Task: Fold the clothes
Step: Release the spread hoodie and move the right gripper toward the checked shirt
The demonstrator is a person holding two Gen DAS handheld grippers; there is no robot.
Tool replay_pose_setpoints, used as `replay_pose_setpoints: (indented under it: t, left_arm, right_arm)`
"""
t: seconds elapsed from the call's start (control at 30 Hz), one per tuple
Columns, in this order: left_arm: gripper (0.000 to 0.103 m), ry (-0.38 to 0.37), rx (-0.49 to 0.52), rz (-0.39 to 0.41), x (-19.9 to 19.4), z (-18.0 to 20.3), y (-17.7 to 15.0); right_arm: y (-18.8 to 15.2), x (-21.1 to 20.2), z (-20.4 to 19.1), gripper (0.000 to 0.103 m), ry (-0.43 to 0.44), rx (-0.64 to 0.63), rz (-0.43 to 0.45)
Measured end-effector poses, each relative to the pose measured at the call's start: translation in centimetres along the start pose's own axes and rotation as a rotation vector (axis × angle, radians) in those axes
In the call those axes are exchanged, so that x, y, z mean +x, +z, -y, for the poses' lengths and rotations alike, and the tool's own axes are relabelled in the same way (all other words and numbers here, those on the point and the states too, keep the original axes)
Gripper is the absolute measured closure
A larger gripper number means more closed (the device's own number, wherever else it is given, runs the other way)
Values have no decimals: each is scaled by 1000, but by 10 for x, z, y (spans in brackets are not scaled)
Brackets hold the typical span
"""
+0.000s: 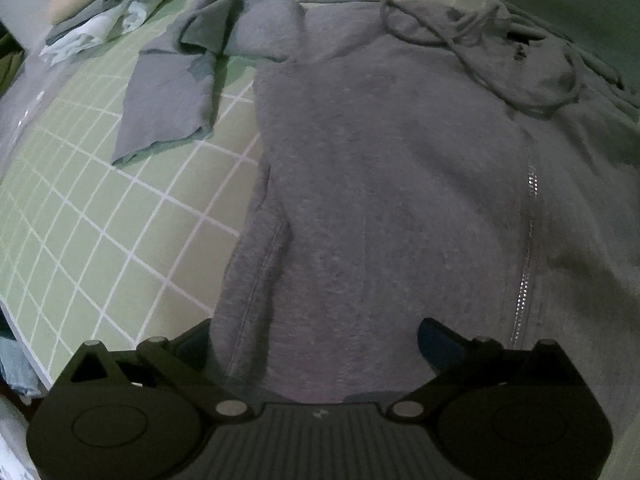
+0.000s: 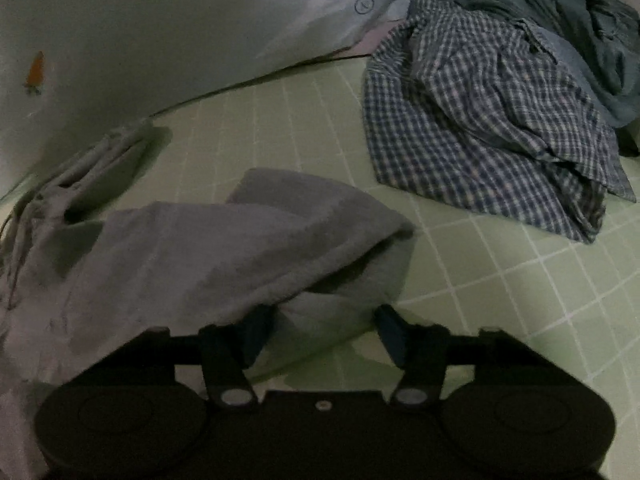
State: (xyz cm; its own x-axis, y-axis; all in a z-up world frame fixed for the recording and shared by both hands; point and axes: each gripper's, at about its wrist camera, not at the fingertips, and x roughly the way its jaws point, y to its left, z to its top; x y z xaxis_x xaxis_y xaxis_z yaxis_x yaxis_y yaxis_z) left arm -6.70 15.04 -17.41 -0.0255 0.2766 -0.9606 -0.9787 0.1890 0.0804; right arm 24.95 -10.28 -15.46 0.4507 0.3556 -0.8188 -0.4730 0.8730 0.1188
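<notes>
Grey zip-up hoodie (image 1: pixel 360 184) spread front-up on the green grid-lined cutting mat (image 1: pixel 100 216) covering the counter. Metal zipper (image 1: pixel 528 248) running down its middle, drawstrings (image 1: pixel 452 40) looped loosely over the hood area at the far end. One sleeve (image 1: pixel 172 84) bent back on itself on the mat, left of the body in the left wrist view. Hem edge lying directly in front of the left gripper (image 1: pixel 316 344), between its widely parted fingers; pads not pressing the cloth, so released.

In the right wrist view, the hoodie's other sleeve (image 2: pixel 240 248) crumpled and folded over, its cuff end just ahead of the right gripper (image 2: pixel 320 332). Fingers (image 2: pixel 390 334) about half parted, a fold of grey cloth sitting between them. Left pad close against the fabric, right pad apart from it with green mat showing beside it. No clamp visible, so not grasping. Hood and cords (image 2: pixel 52 192) bunched at the left edge of that view.

Blue-and-white checked shirt (image 2: pixel 488 128) heaped well apart at the far right of the mat, a dark teal garment (image 2: pixel 592 36) piled against it. Pale crumpled clothes (image 1: pixel 100 20) beyond the bent sleeve in the left wrist view.
</notes>
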Motion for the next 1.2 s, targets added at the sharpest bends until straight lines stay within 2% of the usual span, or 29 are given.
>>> replay_pose_setpoints:
  t: [0.03, 0.1, 0.13, 0.2, 0.4, 0.47, 0.53, 0.6, 0.67, 0.7, 0.73, 0.83, 0.9, 1.03, 1.2]
  left_arm:
    - [0, 1, -1, -1, 0, 0, 1]
    - [0, 1, 8, -1, 1, 1, 3]
    - [0, -2, 11, -3, 1, 1, 4]
    - [0, -19, 8, -14, 3, -2, 6]
    - [0, -75, -13, -31, 8, -13, 9]
    - [0, -76, -12, -28, 8, -13, 10]
    - [0, -77, -10, -25, 8, -13, 10]
    - [0, -77, -9, -24, 9, -13, 12]
    - [0, -78, -8, -25, 9, -13, 13]
    - [0, -78, -7, -26, 9, -13, 13]
    - [0, -78, -7, -25, 9, -13, 13]
    - [0, -78, -7, -26, 10, -12, 13]
    - [0, -78, -8, -30, 10, -12, 14]
    - [0, -77, -15, -30, 9, -9, 15]
    - [0, -74, -25, -29, 8, -10, 14]
  right_arm:
    - [-1, -1, 2, 72, 2, 0, 1]
    - [-1, -4, 11, 92, 30, 0, 10]
    - [0, -6, 16, 93, 41, 4, 22]
    - [4, -19, 22, 94, 3, -24, 73]
    - [12, -99, 40, 94, -269, -167, 393]
    - [5, -117, 45, 94, -337, -195, 454]
    - [-11, -115, 46, 88, -355, -238, 408]
    - [-30, -99, 49, 81, -326, -230, 278]
    - [-50, -83, 54, 79, -286, -205, 143]
    - [-57, -82, 58, 73, -259, -147, 114]
    - [-62, -85, 63, 64, -225, -58, 113]
    - [-65, -97, 78, 52, -180, 129, 167]
    - [-63, -103, 88, 47, -159, 210, 213]
    - [-57, -99, 109, 37, -121, 385, 244]
    - [-55, -86, 136, 36, -42, 625, 252]
